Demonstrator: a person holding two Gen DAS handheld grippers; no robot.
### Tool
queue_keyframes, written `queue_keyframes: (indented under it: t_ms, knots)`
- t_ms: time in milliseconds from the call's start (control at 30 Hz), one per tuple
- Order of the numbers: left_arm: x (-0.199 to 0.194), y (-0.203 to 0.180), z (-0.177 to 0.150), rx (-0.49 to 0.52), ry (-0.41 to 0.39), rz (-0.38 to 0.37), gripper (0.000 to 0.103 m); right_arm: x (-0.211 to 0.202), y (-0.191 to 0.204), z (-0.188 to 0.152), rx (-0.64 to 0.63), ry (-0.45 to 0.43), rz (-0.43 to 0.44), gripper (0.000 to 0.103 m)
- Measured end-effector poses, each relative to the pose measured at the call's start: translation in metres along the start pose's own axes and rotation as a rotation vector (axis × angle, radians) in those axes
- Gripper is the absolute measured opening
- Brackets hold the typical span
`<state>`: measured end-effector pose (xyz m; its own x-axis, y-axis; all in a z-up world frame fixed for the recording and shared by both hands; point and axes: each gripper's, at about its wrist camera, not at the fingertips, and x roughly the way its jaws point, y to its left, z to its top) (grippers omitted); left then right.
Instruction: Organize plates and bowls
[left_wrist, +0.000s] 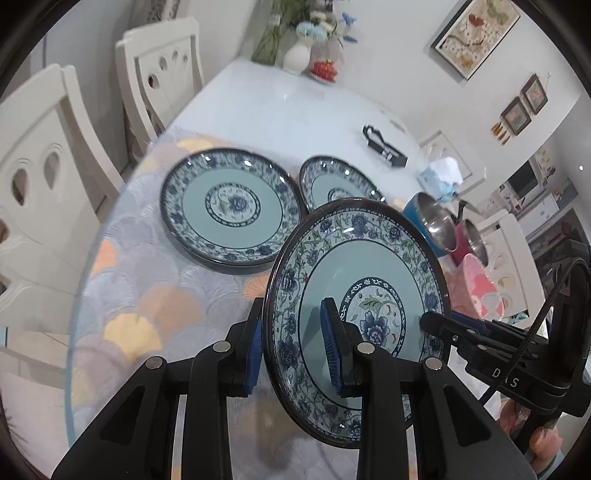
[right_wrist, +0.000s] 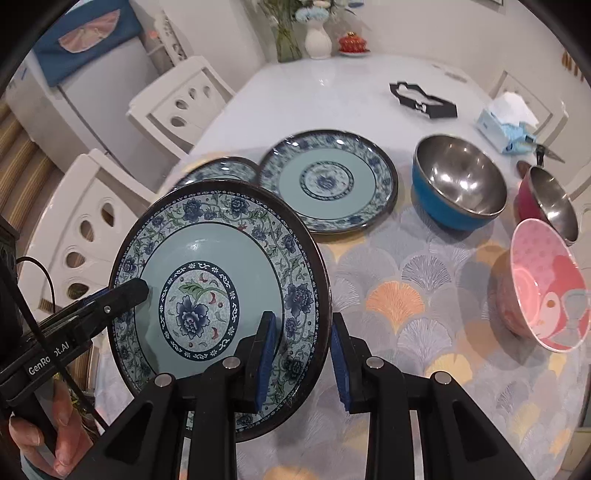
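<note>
Blue rubber pads of the left gripper (left_wrist: 293, 347) are clamped on the rim of a floral plate (left_wrist: 373, 273), one finger on its face and one behind it, so the plate hangs tilted, clear of the patterned tablecloth (left_wrist: 155, 280). The right gripper (left_wrist: 428, 319) pinches the opposite rim. Two more blue-patterned plates (left_wrist: 231, 205) (left_wrist: 334, 182) lie flat on the table beyond, side by side.

From the right wrist, the right gripper's jaws stand narrowly apart, closed across the same plate's edge, and the left gripper bites the far rim, a hand (right_wrist: 59, 439) beneath it. Counted here: three plates in all, and three bowls to the right, a blue bowl (right_wrist: 458, 181), a red bowl (right_wrist: 546, 201) and a pink bowl (right_wrist: 543, 284).
</note>
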<state>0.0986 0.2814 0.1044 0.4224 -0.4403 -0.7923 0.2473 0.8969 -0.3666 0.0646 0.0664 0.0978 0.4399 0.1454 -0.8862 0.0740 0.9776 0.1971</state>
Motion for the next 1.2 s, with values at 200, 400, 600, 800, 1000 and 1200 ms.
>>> queue_keyframes:
  t_ms: [200,400,600,800,1000,1200]
  knots:
    - [-0.023,0.004,-0.019,-0.024,-0.026,0.025,0.026,-0.017,0.019,-0.020,-0.047,0.007,0.014,0.029]
    - [-0.020,0.019,-0.052,-0.070,0.022,0.063,0.026,-0.002,0.028,-0.053,-0.061,0.079,0.037,0.029]
    - [-0.004,0.027,-0.078,-0.058,0.081,0.091,0.026,0.028,0.025,-0.080,-0.046,0.165,0.048,0.029]
    - [0.014,0.033,-0.094,-0.047,0.128,0.106,0.026,0.050,0.021,-0.097,-0.043,0.219,0.035,0.029]
    - [0.023,0.034,-0.101,-0.042,0.154,0.113,0.026,0.057,0.018,-0.106,-0.037,0.242,0.028,0.029]
    - [0.023,0.036,-0.102,-0.041,0.150,0.120,0.026,0.054,0.017,-0.104,-0.029,0.238,0.033,0.029]
